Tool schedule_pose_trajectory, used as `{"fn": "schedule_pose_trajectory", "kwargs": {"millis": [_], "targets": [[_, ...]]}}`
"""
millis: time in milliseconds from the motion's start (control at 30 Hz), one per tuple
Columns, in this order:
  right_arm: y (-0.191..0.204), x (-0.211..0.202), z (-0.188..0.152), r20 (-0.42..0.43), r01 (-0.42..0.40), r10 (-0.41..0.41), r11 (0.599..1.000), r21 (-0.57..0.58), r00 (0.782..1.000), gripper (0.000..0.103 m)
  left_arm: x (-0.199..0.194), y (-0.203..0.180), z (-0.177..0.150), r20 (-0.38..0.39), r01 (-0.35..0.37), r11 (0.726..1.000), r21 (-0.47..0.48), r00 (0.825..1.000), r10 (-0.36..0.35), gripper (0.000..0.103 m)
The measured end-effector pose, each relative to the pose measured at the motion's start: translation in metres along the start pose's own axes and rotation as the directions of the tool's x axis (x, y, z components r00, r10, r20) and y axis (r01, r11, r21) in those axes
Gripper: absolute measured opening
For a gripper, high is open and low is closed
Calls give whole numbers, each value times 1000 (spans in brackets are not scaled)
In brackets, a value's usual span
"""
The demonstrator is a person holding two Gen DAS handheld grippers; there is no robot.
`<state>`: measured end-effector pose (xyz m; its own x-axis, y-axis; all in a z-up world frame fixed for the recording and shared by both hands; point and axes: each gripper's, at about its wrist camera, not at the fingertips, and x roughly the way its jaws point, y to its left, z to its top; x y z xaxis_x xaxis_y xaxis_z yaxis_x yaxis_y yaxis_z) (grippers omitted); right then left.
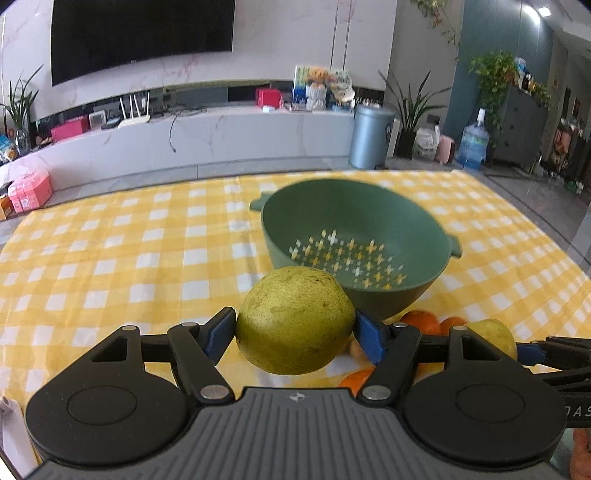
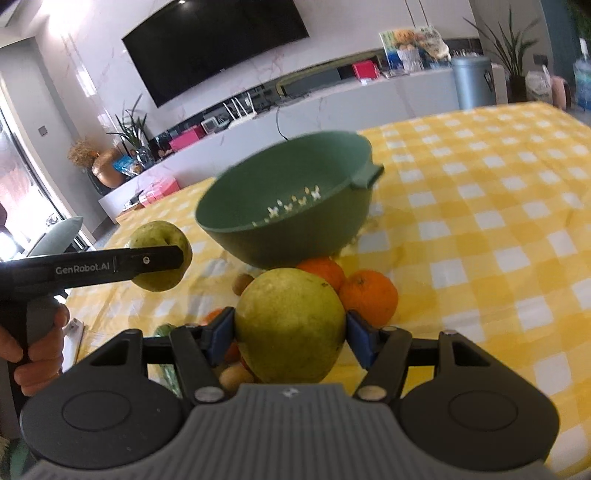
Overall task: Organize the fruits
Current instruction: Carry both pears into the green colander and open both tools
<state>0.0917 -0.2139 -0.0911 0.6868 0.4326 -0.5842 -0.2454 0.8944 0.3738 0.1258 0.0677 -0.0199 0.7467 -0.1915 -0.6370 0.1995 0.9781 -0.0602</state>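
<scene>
I see a dark television [image 1: 142, 35] upper left on a marble wall [image 1: 280, 40], a grey bin [image 1: 370, 136] right of centre.

The left gripper [image 1: 295, 325] has its 2 blue-padded fingers [image 1: 369, 338] clamped on a pear [image 1: 293, 319], held above the table; the right gripper [image 2: 290, 328] likewise grips a second pear [image 2: 290, 328], lifted

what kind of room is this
Most likely a home living room: a large wall-mounted TV above a long media console, houseplants, and a table under a yellow checked cloth.
</scene>
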Motion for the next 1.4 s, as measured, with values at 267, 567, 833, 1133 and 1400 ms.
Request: {"fn": "schedule_pose_trajectory", "kwargs": {"millis": [267,567,833,1133,1400], "targets": [[10,-16,26,81,2,5,996,-88,997,61,-3,-14,21,45,55,998,-5,997,-55,80],[15,10,82,110,66,-36,957,-282,993,61,20,-31,58,45,72,997,37,996,-74,80],[16,61,124,-11,42,-53,891,-452,999,61,68,-30,76,-52,97,990,99,994,-93,80],[17,118,140,-190,-44,-75,831,-554,979,61,99,-25,74,-93,62,983,174,995,-46,80],[20,148,147,-380,-182,-83,771,-610,921,61,121,-20,77,-199,117,975,191,977,-78,80]]}}
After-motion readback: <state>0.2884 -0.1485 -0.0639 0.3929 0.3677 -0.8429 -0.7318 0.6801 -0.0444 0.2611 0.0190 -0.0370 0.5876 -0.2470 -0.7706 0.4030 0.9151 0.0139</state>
